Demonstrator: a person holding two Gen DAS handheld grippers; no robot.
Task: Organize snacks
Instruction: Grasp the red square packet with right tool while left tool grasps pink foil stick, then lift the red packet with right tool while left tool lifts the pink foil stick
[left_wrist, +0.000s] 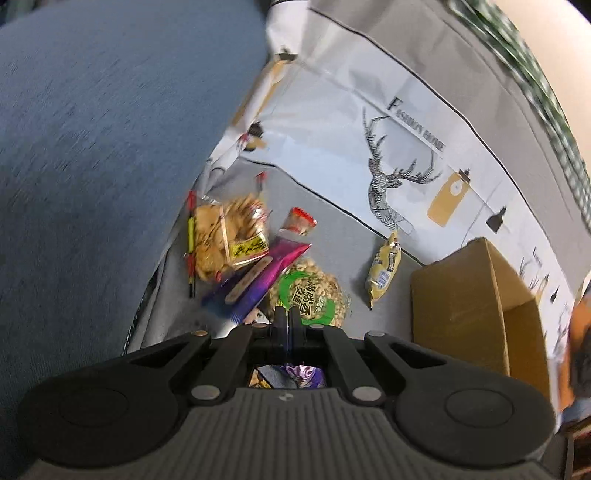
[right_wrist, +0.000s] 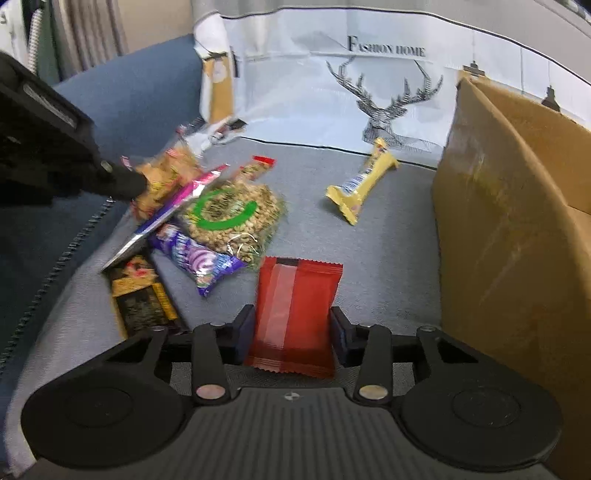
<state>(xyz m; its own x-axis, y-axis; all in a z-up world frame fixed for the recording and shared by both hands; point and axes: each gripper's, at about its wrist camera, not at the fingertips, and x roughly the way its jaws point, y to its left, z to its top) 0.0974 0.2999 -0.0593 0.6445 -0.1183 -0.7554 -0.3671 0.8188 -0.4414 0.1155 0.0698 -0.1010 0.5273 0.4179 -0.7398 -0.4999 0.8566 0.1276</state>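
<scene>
My right gripper (right_wrist: 292, 325) is shut on a red snack packet (right_wrist: 295, 310), held upright above the grey cloth. My left gripper (left_wrist: 285, 318) is shut on a thin purple-pink wrapper (left_wrist: 258, 280); it also shows in the right wrist view (right_wrist: 173, 206), lifted off the pile with the left gripper (right_wrist: 125, 182) at its upper end. Below lie a nut bag with a green ring (right_wrist: 229, 214), a cracker bag (left_wrist: 225, 236), a purple candy packet (right_wrist: 199, 262), a dark gold-edged packet (right_wrist: 144, 299) and a yellow bar (right_wrist: 364, 181). An open cardboard box (right_wrist: 517, 240) stands at the right.
The snacks lie on a grey cloth (right_wrist: 369, 258) bordered by a white deer-print "Fashion Home" sheet (right_wrist: 332, 92). A blue cushion (left_wrist: 92, 166) rises on the left. The cardboard box also shows in the left wrist view (left_wrist: 472, 302).
</scene>
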